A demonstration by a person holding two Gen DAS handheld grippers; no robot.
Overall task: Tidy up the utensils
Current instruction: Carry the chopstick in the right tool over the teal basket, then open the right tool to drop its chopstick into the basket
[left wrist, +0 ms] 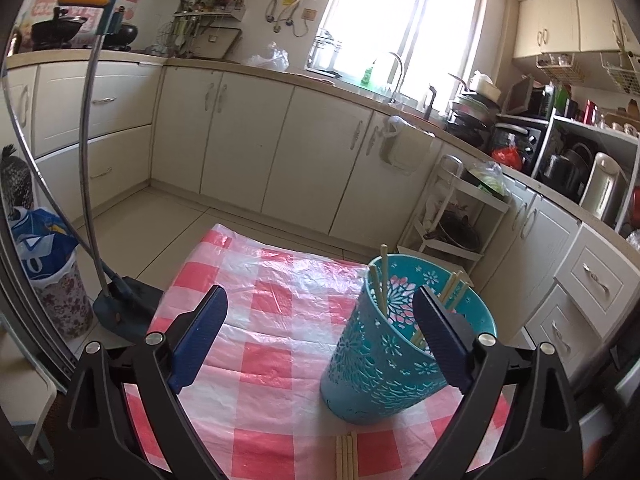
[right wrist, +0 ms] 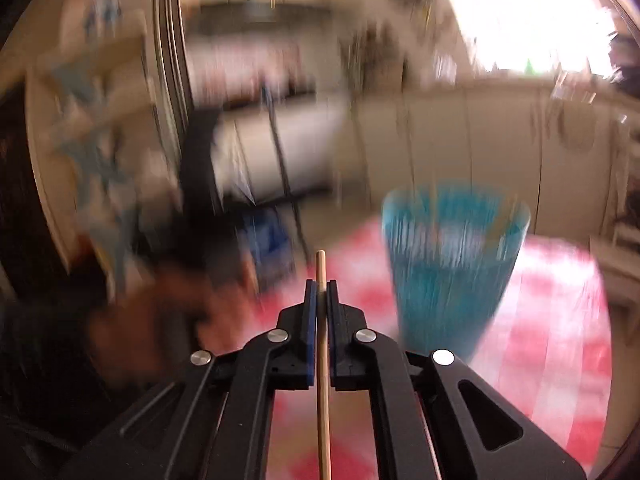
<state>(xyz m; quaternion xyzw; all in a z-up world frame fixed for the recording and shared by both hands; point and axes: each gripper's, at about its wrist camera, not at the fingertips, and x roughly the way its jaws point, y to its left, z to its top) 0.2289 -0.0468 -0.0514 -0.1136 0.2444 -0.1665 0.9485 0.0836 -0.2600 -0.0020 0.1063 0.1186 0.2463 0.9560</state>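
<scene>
A teal perforated utensil cup (left wrist: 384, 356) stands on the red-and-white checked table (left wrist: 264, 304) and holds several wooden chopsticks (left wrist: 383, 280). My left gripper (left wrist: 320, 300) is open and empty, its right finger in front of the cup's rim. More chopsticks (left wrist: 346, 456) lie flat on the cloth at the near edge. In the blurred right wrist view my right gripper (right wrist: 321, 284) is shut on one wooden chopstick (right wrist: 322, 380), held upright to the left of the teal cup (right wrist: 452, 264).
A clamp stand (left wrist: 120, 308) with a bent metal arm sits at the table's left edge. A floral bin with a blue bag (left wrist: 48, 264) stands on the floor to the left. Kitchen cabinets (left wrist: 280, 144) line the far side.
</scene>
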